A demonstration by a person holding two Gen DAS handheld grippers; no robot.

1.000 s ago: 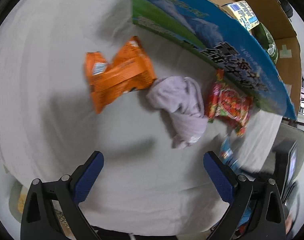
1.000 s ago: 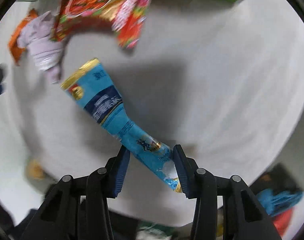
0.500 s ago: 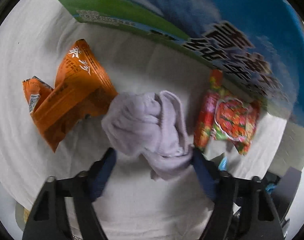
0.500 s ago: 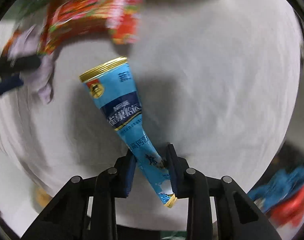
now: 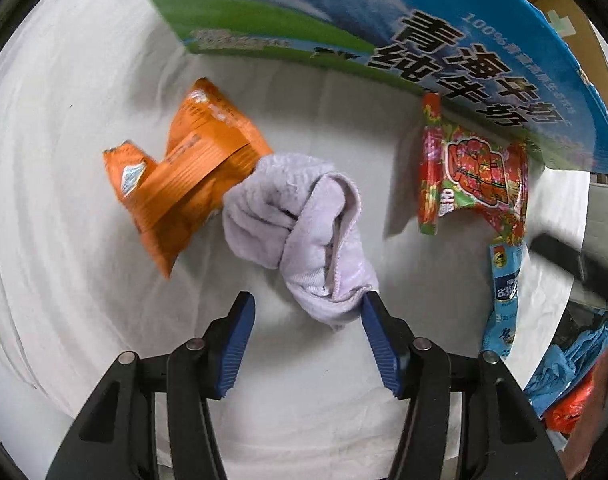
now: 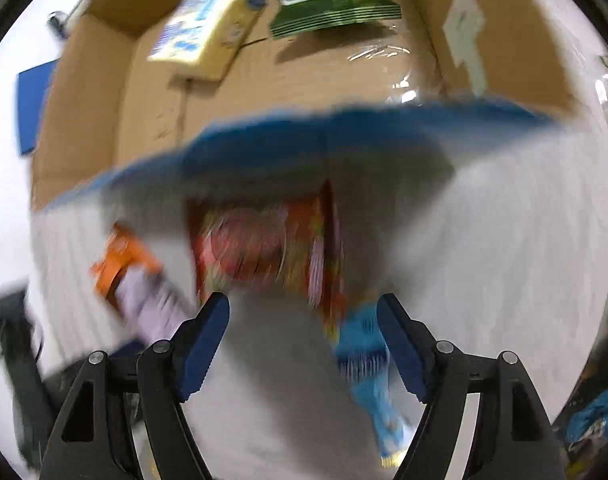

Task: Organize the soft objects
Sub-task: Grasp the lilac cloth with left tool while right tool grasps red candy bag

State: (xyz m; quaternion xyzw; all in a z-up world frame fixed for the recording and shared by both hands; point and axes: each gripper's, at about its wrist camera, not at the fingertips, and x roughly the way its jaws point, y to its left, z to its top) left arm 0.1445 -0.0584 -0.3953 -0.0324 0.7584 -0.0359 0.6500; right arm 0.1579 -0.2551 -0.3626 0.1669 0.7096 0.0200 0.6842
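Note:
A crumpled lilac cloth (image 5: 300, 232) lies on the white table cover, its near end between the fingers of my open left gripper (image 5: 306, 316); the right fingertip (image 5: 370, 308) touches it. An orange snack pack (image 5: 184, 176) lies to its left, a red snack pack (image 5: 474, 178) to its right, against the blue milk carton box (image 5: 444, 52). A light blue sachet (image 5: 504, 300) lies at the right. In the blurred right wrist view my right gripper (image 6: 304, 320) is open and empty, the blue sachet (image 6: 368, 364) beside its right finger, the red pack (image 6: 264, 252) ahead.
The open cardboard box (image 6: 304, 76) holds a yellow pack (image 6: 204, 28) and a green pack (image 6: 332, 0). The table edge runs at the right of the left wrist view, with blue and red bags (image 5: 572, 380) below it.
My right gripper let go of the blue sachet, opened and swung up toward the box. My left gripper drew back a little from the lilac cloth and stays open around its near end.

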